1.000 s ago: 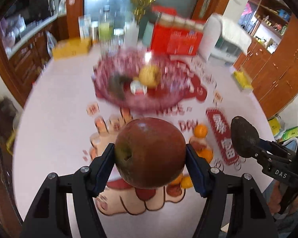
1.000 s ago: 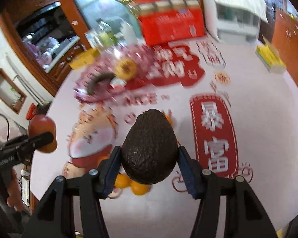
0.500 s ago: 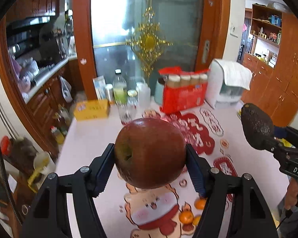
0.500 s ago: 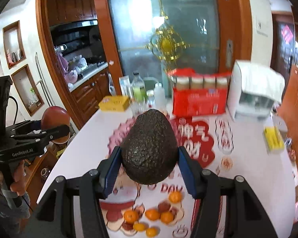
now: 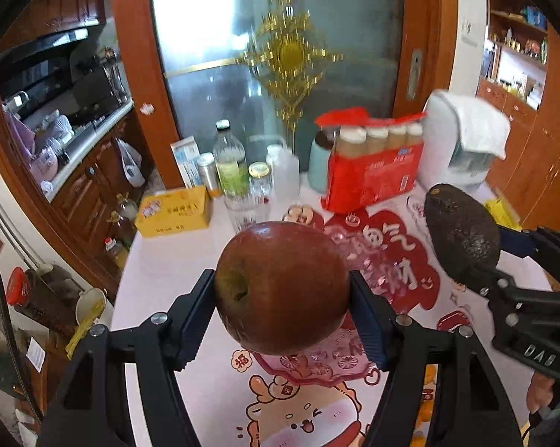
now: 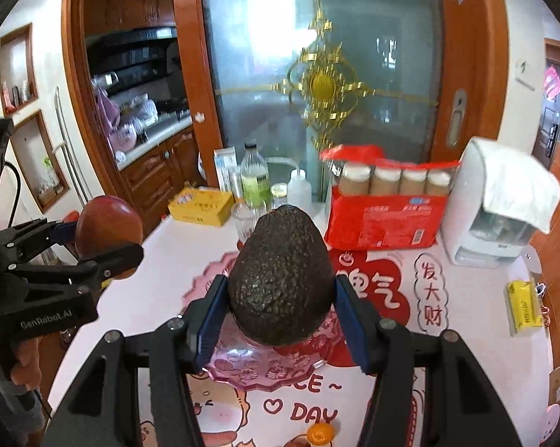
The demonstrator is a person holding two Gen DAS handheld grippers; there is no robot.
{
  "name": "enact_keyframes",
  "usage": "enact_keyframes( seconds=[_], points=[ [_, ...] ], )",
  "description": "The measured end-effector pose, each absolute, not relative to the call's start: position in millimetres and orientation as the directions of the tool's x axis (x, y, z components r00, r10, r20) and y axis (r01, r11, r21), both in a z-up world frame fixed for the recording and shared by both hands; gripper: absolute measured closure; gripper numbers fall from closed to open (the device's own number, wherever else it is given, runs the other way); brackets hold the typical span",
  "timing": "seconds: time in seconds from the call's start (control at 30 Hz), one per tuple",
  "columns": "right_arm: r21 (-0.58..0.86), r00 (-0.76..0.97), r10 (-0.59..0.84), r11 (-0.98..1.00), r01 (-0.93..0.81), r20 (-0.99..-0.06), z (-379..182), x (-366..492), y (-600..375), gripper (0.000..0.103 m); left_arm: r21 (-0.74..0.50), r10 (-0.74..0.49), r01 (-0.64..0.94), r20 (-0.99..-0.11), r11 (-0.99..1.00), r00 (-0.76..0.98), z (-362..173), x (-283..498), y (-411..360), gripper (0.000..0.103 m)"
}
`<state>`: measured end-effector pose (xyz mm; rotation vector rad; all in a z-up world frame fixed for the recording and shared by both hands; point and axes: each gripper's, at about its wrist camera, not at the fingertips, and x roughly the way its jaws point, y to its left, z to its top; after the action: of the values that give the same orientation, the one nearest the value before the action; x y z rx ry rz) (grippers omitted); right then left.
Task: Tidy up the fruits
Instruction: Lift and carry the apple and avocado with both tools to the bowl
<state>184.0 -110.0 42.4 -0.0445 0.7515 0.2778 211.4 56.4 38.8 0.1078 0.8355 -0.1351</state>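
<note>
My left gripper (image 5: pixel 282 309) is shut on a red apple (image 5: pixel 282 287) and holds it in the air above the near part of a pink glass bowl (image 5: pixel 317 367). My right gripper (image 6: pixel 280 305) is shut on a dark avocado (image 6: pixel 282 275), also held above the pink bowl (image 6: pixel 257 367). The avocado (image 5: pixel 462 238) and the right gripper show at the right of the left wrist view. The apple (image 6: pixel 108 231) shows at the left of the right wrist view. The bowl's contents are hidden behind the fruits.
A table with a red and pink printed cloth (image 6: pixel 432 298) carries a red pack of bottles (image 6: pixel 388 208), a yellow box (image 5: pixel 174 212), bottles and jars (image 5: pixel 231 167), a white appliance (image 6: pixel 499 208) and a small orange (image 6: pixel 321 432). Kitchen cabinets stand at the left.
Both grippers have tilted up from looking down at the table and moved forward over the pink bowl. Each still holds its fruit.
</note>
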Motion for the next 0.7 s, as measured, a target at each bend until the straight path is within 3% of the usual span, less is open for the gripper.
enact_keyframes(
  seconds=[0.47, 0.7],
  points=[
    [0.070, 0.496, 0.208, 0.956, -0.284, -0.843, -105.8, 238.5, -96.7, 0.046, 0.103, 0.006, 0.189, -0.891, 0.976, 0.454, -106.2, 273.8, 37.9, 0.035],
    [0.093, 0.428, 0.219, 0.951, -0.296, -0.877, -144.7, 243.4, -90.2, 0.045, 0.123, 0.024, 0.211, -0.907, 0.970, 0.420, -138.3, 281.8, 27.3, 0.035]
  ],
)
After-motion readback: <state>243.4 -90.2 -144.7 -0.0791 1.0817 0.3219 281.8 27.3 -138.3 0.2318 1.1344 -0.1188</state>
